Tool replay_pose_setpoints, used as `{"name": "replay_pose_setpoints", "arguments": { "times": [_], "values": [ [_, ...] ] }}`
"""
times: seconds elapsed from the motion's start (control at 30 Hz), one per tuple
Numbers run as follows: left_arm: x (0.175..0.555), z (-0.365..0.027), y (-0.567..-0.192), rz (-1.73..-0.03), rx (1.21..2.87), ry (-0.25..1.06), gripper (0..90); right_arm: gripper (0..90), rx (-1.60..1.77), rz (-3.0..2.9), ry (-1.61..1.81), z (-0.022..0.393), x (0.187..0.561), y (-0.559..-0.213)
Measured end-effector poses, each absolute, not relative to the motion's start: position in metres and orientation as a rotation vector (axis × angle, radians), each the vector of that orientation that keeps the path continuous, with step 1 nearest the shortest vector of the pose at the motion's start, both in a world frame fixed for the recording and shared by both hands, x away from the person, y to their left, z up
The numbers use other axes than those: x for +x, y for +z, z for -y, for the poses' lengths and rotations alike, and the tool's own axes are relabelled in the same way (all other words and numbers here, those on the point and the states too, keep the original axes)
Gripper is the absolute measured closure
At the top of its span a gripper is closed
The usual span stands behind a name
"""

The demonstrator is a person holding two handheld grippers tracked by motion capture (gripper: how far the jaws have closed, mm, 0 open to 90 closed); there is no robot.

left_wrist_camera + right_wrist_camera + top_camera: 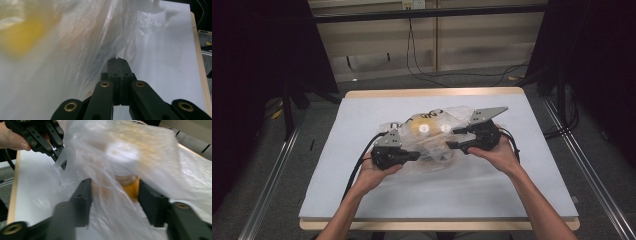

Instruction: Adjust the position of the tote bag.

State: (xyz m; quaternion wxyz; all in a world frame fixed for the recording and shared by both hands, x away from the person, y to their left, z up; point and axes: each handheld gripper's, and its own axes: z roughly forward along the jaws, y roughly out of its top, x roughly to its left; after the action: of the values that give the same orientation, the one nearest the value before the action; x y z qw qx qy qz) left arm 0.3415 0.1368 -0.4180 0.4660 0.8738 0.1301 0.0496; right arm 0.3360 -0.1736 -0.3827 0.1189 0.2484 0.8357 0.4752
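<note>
A crumpled clear plastic bag [439, 117] lies mid-table on the pale mat [362, 190]. Inside it are amber-yellow bottles with white caps [424, 128]. My left gripper [417, 156] holds the bag's near left edge. In the left gripper view its jaws [118, 60] are pressed together on a fold of film, and the right gripper view shows the same pinch [60, 161]. My right gripper [452, 138] comes in from the right. Its two jaws [113, 192] stand on either side of a white-capped bottle [131, 187] and press on it through the film.
The mat covers a wooden table whose edge [432, 93] shows at the back. Metal rails [272, 175] run along both sides on the floor. Black cables [422, 70] lie on the floor behind the table. Each gripper's cable trails toward the person.
</note>
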Motion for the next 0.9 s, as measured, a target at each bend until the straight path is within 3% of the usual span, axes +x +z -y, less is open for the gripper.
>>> {"name": "replay_pose_setpoints", "arguments": {
  "times": [0.1,0.27,0.9],
  "values": [
    [0.344,-0.137,-0.424,-0.330,2.153,0.113,90.0,61.3,0.752,-2.434,1.429,0.182,0.333,-0.387],
    [0.348,-0.138,-0.435,-0.353,2.181,0.108,90.0,87.5,0.763,-2.467,1.445,0.191,0.329,-0.399],
    [0.354,-0.129,-0.476,-0.378,2.335,0.059,90.0,90.0,0.924,-2.593,1.269,0.191,0.334,-0.472]
  ]
}}
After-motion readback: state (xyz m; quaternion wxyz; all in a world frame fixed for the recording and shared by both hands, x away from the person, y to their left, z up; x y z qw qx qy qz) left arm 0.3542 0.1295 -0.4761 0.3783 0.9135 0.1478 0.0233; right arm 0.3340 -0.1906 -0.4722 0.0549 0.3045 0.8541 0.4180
